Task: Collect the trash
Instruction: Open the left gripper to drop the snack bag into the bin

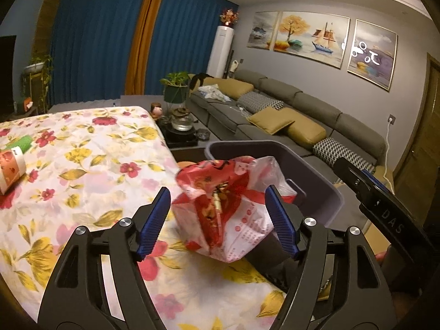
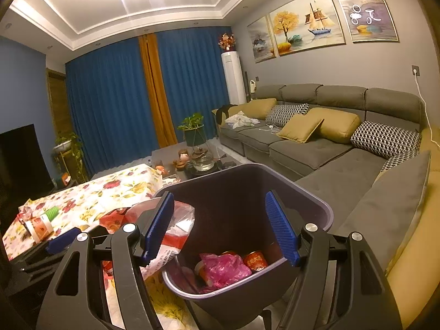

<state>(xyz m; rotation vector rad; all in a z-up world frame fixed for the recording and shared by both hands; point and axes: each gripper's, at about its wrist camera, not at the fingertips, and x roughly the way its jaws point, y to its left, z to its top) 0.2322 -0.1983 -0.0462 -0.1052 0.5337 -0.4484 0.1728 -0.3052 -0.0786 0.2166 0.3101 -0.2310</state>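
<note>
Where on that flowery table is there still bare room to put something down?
The floral tablecloth lies bare between the cup and green item at its left edge and the red-and-white bag at the bin-side edge. It is crowded there, where the bag meets the bin.

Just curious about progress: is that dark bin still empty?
No, the bin already holds a pink plastic bag and red cans at its bottom.

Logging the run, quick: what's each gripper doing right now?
Left gripper: open, around the red-and-white plastic bag, not clamped.
Right gripper: open, empty, above the trash bin.
</note>
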